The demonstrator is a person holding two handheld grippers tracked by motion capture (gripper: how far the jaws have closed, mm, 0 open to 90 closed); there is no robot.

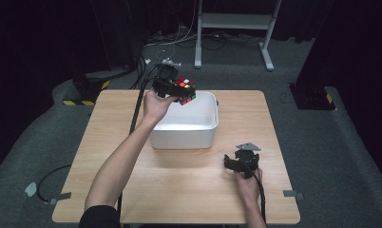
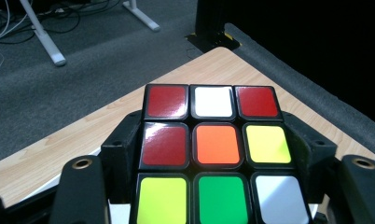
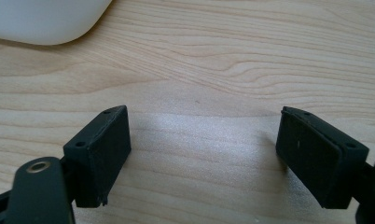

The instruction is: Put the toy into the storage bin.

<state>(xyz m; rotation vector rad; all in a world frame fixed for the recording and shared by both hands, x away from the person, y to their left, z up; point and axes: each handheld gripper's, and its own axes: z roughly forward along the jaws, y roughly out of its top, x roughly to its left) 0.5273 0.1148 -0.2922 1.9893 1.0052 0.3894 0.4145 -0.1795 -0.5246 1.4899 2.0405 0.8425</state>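
While your left gripper (image 1: 176, 90) clamps the cube (image 1: 185, 90) over the bin's (image 1: 211, 110) far-left corner, probably lined up to drop it in, your right gripper (image 1: 240, 161) waits wide open and empty near the table (image 1: 274, 190), clear of the bin.

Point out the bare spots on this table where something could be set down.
Bare wood lies right of the white tub to the table edge, left of it beside the left forearm, and along the near edge between the arms. Crowded: the tub with the cube held over it, and around the right gripper.
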